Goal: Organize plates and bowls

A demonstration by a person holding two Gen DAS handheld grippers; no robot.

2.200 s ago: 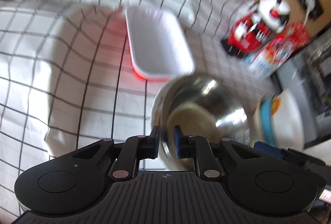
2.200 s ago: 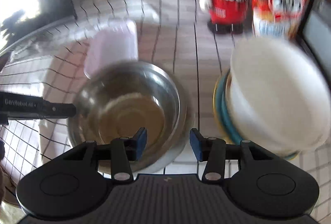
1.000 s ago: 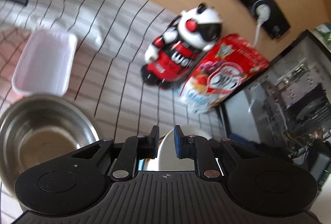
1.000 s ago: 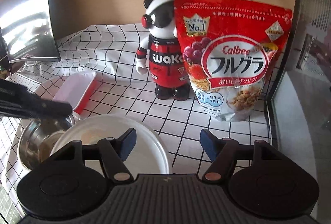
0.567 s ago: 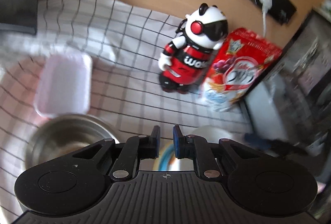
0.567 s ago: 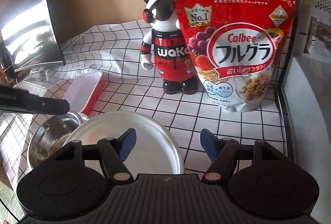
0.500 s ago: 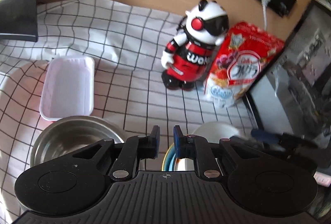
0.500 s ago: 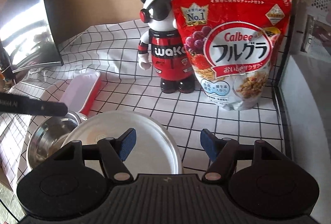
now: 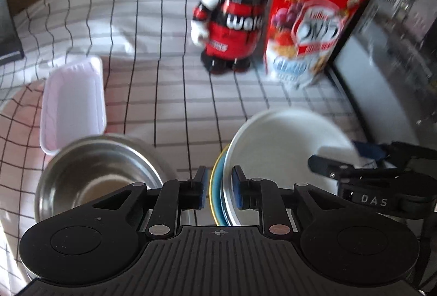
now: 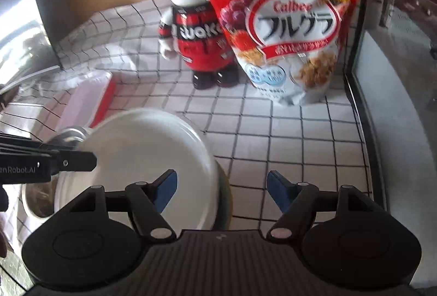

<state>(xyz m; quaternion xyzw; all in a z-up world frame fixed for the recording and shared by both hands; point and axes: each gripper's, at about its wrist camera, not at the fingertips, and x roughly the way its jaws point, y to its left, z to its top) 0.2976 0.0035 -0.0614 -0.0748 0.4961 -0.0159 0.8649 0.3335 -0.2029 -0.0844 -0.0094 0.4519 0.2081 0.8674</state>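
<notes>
A white bowl [image 9: 284,137] sits on a stack of blue and yellow-rimmed plates [image 9: 215,186] on the checked cloth. A steel bowl [image 9: 92,173] stands to its left. My left gripper [image 9: 218,186] hovers over the stack's left rim, its jaws narrowly apart with nothing between the pads. My right gripper [image 10: 221,191] is open wide and empty, over the white bowl's [image 10: 147,159] right edge. Each gripper shows in the other's view: the right one [image 9: 363,159] and the left one [image 10: 46,159].
A white tray with a red underside [image 9: 73,102] lies left of the steel bowl. A red and black toy bear [image 10: 196,33] and a red cereal bag [image 10: 286,23] stand at the back. A glass-sided case [image 10: 396,77] bounds the right side.
Both grippers have moved lower and closer to the white bowl and plate stack. The left view has swung from the steel bowl to the stack. Jaw openings are unchanged.
</notes>
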